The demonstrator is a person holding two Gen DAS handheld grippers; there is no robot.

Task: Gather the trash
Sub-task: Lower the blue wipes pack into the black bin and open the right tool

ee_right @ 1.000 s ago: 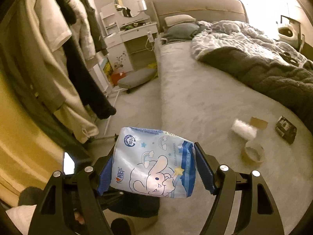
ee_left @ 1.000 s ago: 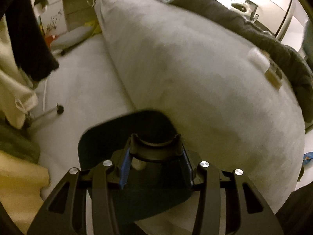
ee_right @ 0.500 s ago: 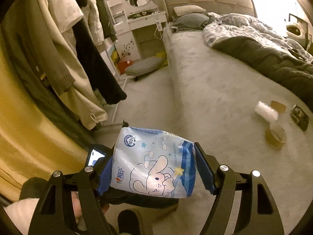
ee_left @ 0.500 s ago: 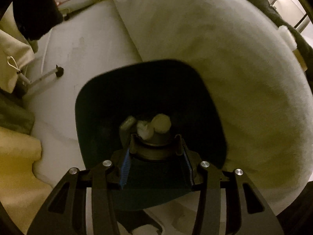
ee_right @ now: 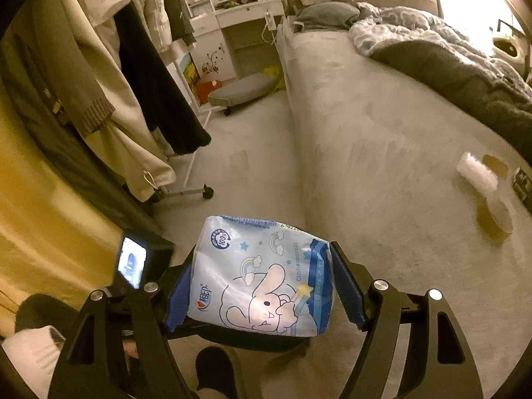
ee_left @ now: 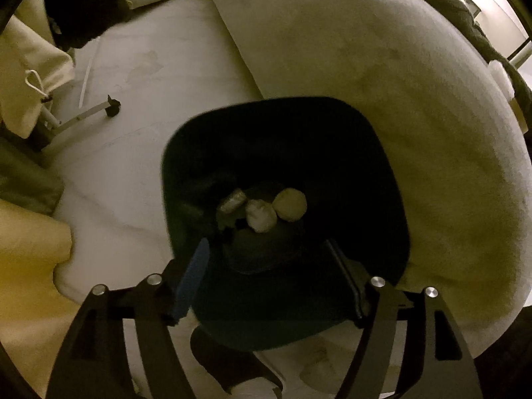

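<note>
The left claw (ee_left: 266,276) is opening above the dark bin (ee_left: 375,153), dropping its dark cup, while the right claw (ee_right: 262,286) stays clamped on the tissue pack (ee_right: 259,276).

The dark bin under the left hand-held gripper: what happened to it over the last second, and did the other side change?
The left hand-held gripper came down over the black bin, whose crumpled wads came into view; its jaws are opening off the rim. The right hand-held gripper stays clamped on the blue tissue pack. The white roll still lies on the bed.
</note>
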